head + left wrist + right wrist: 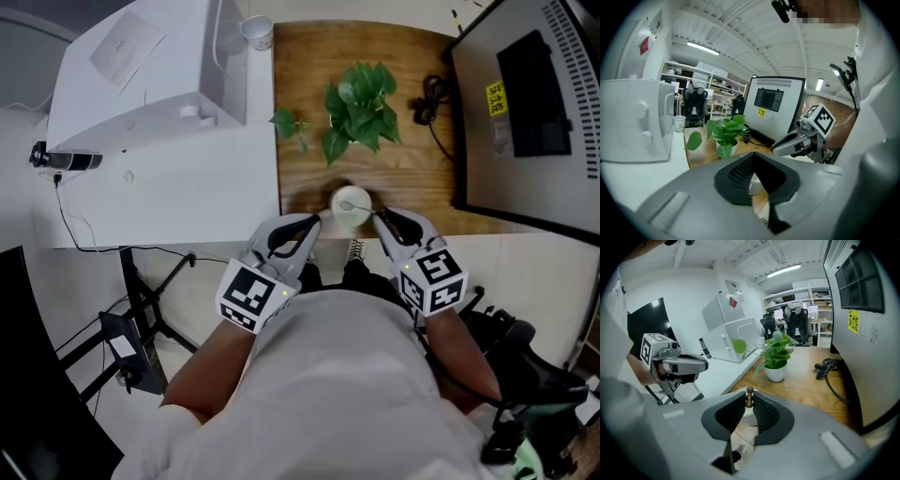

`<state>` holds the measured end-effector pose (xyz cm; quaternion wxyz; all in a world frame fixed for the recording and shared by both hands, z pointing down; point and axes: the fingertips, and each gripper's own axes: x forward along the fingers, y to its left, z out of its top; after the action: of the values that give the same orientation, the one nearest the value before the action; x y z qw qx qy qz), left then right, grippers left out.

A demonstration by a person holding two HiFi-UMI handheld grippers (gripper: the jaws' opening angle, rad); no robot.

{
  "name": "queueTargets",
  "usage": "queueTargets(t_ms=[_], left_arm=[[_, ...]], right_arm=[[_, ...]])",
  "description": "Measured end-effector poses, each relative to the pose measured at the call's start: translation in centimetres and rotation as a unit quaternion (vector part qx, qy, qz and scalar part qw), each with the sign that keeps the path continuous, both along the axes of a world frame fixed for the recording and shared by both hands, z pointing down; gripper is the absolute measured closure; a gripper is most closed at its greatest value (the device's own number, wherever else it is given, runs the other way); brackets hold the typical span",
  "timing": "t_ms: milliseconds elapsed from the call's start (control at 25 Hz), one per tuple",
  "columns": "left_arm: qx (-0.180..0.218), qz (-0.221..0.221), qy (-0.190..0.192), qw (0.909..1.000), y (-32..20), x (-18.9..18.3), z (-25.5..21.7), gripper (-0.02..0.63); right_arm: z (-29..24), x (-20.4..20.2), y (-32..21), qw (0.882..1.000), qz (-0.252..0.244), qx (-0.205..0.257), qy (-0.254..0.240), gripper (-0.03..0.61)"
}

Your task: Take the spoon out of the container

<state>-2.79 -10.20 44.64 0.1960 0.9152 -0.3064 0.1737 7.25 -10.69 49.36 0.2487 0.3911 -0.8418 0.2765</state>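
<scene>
**Two-handed spoon extraction: one gripper braces, the other holds the handle**

The white cup (349, 222) stands at the near edge of the wooden table (309, 178), directly in front of the person, so both grippers can reach it from opposite sides. The left gripper (314, 220) meets the cup's left side. In the left gripper view its jaws are drawn to a narrow gap with the cup's white wall between them. This is best read as a steadying pinch that keeps the light cup from tipping or lifting with the spoon.

The right gripper (749, 404) comes in from the cup's right, angled downward. Its jaws are closed on the spoon (749, 391) just below the brown beaded end of the handle, which stands up between the pad tips. Gripping near that end leaves the shaft free and keeps the pads clear of the rim. In the head view the spoon's bowl end still lies within the cup's mouth, so the spoon is held but not yet out.

The potted plant (361, 108) stands well behind the cup, with bare wood between the two. A lift upward and toward the person therefore appears unobstructed.
</scene>
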Motion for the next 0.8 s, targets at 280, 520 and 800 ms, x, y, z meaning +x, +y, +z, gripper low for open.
queueTargets(t_ms=[280, 520, 800], left_arm=[[0.016, -0.004, 0.003, 0.9999, 0.1, 0.1, -1.6, 0.609], [0.044, 0.0, 0.01, 0.999, -0.5, 0.5, -3.6, 0.609], [0.072, 0.008, 0.01, 0.9973, -0.5, 1.3, -5.9, 0.609]], right_arm=[[-3.3, 0.4, 0.0, 1.0, 0.001, 0.027, -0.005, 0.523], [-7.3, 0.5, -0.3, 0.998, -0.008, 0.068, -0.009, 0.523], [-10.5, 0.4, -0.5, 0.994, -0.008, 0.107, -0.015, 0.523]])
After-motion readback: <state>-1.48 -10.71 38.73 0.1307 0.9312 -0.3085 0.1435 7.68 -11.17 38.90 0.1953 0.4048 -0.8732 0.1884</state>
